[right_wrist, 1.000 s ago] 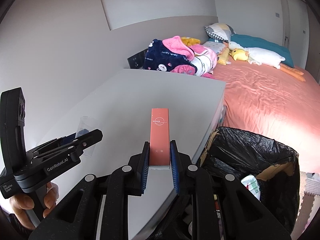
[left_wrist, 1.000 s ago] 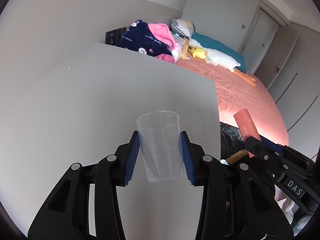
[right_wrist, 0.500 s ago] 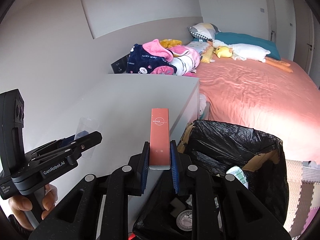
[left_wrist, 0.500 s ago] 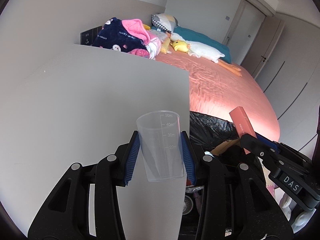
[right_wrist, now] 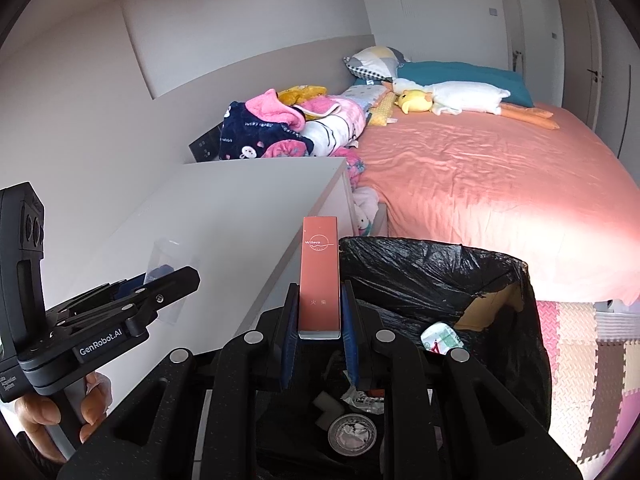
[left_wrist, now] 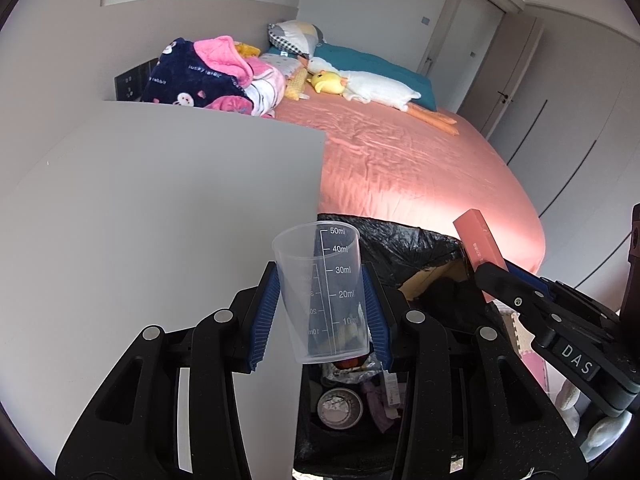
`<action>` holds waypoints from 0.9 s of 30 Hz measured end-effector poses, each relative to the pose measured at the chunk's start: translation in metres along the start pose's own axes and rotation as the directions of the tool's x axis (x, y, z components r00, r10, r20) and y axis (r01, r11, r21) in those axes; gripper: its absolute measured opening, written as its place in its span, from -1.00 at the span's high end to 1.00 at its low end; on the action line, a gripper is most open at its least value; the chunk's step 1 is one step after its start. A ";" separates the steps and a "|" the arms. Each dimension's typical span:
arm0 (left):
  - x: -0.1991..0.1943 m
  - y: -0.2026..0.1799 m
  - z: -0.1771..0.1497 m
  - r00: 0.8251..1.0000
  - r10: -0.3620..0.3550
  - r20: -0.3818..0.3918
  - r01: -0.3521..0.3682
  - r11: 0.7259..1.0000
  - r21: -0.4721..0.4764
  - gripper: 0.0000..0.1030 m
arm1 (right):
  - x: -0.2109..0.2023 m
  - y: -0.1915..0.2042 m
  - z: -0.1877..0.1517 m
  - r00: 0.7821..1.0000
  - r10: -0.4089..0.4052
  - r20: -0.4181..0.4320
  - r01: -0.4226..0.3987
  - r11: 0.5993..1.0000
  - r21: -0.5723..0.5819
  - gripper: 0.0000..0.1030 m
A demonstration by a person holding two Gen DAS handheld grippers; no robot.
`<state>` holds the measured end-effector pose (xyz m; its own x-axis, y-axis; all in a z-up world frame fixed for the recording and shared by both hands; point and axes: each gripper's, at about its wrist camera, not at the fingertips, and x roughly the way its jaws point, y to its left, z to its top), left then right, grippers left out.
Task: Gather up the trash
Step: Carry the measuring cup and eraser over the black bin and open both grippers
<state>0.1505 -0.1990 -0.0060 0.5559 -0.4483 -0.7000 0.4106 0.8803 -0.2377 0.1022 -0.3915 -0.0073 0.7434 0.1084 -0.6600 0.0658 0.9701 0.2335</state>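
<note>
Pink foam floor mats [right_wrist: 576, 344] show clearly only in the right wrist view.

Open mouth of my trash bin [right_wrist: 460, 264] lies below and ahead, black liner rim unobstructed from above. White cabinet top [left_wrist: 160, 208] bare, its edge just beside the bin on my left. Bed [right_wrist: 500, 184] borders the bin's far side. Bin floor holds a foil dish [right_wrist: 352, 434] and wrappers; room remains above them.
</note>
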 end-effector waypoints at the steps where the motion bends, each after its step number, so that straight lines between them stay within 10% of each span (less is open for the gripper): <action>1: 0.002 -0.003 0.001 1.000 -0.003 -0.003 0.003 1.000 0.007 0.21 | -0.001 -0.004 0.000 1.000 -0.004 0.002 0.004 1.000 0.005 0.58; 27: 0.041 -0.072 0.002 0.974 -0.184 -0.131 0.202 0.970 0.133 0.15 | -0.027 -0.079 0.000 0.996 -0.088 0.010 0.087 0.992 0.088 0.58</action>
<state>0.1455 -0.2806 -0.0159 0.3712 -0.5787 -0.7262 0.6064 0.7433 -0.2824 0.0764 -0.4709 -0.0078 0.7414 0.0205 -0.6707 0.1882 0.9531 0.2371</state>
